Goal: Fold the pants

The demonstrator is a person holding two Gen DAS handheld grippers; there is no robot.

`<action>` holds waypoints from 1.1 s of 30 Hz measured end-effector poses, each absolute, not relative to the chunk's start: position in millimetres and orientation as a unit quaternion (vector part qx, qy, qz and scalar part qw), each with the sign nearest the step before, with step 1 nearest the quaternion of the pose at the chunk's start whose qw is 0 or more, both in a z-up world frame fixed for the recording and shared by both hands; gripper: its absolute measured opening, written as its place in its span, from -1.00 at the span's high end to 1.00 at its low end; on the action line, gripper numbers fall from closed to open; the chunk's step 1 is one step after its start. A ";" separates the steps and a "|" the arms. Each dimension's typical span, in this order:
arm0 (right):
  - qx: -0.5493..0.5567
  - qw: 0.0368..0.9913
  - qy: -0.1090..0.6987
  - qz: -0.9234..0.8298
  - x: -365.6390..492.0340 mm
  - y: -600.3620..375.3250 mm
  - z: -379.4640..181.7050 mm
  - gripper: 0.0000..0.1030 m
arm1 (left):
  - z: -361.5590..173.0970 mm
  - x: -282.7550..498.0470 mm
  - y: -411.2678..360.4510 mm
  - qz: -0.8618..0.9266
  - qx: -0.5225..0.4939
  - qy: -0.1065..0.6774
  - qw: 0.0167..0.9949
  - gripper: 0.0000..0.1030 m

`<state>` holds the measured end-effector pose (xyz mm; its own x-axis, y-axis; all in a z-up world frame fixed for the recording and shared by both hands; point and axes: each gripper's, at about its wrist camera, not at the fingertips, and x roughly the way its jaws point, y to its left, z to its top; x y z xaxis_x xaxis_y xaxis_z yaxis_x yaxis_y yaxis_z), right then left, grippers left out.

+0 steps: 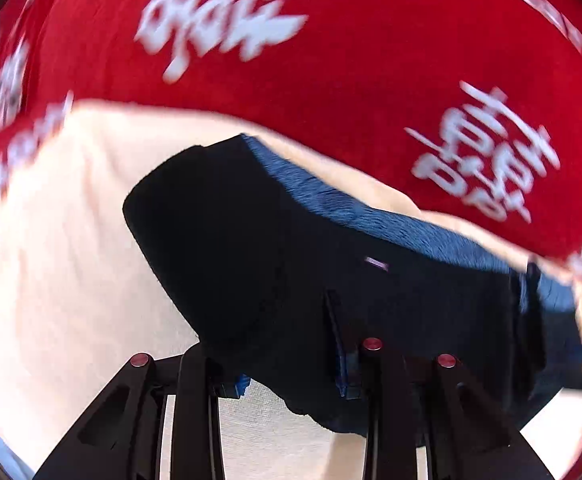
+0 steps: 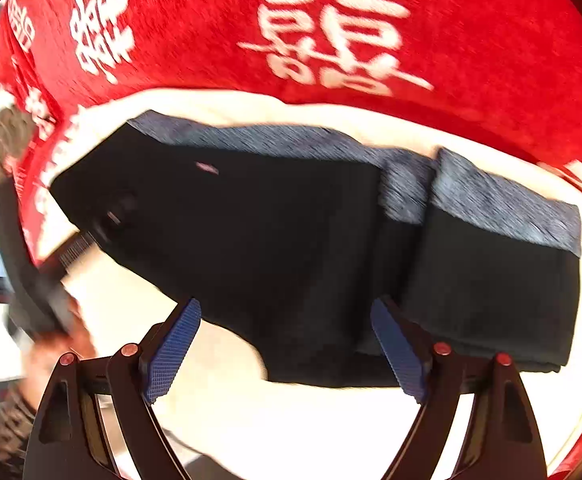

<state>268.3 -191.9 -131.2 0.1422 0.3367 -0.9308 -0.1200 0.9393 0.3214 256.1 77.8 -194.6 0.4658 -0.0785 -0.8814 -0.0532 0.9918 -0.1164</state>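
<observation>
The black pants (image 2: 275,232) with a blue-grey heathered waistband (image 2: 503,200) lie folded on a white cloth (image 2: 219,408). They also show in the left wrist view (image 1: 275,264). My right gripper (image 2: 287,344) is open, its blue pads (image 2: 175,344) apart just in front of the pants' near edge, holding nothing. My left gripper (image 1: 287,376) has its jaws apart with the pants' near edge lying over and between the fingers (image 1: 371,364); whether it grips the fabric is hidden. Both views are motion-blurred.
A red blanket with white characters (image 2: 371,32) covers the surface beyond the white cloth, and shows in the left wrist view (image 1: 371,60). The other gripper and a hand (image 2: 51,320) appear at the left of the right wrist view.
</observation>
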 end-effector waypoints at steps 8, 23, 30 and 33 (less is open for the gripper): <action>0.102 0.716 0.646 0.245 338.9 -118.4 -103.5 -0.76 | -187.1 246.0 44.5 -0.023 0.029 0.497 0.867 0.37; -0.113 0.584 0.760 0.263 385.2 38.2 -166.5 -0.50 | -186.1 244.3 37.6 -0.024 0.062 0.492 0.868 0.37; -0.057 0.608 0.742 0.275 383.4 -0.1 -155.2 0.67 | -178.3 247.1 21.9 -0.042 0.083 0.491 0.866 0.37; -0.009 0.630 0.719 0.293 375.4 -29.9 -135.0 0.68 | -161.9 245.0 12.8 -0.055 0.076 0.481 0.871 0.37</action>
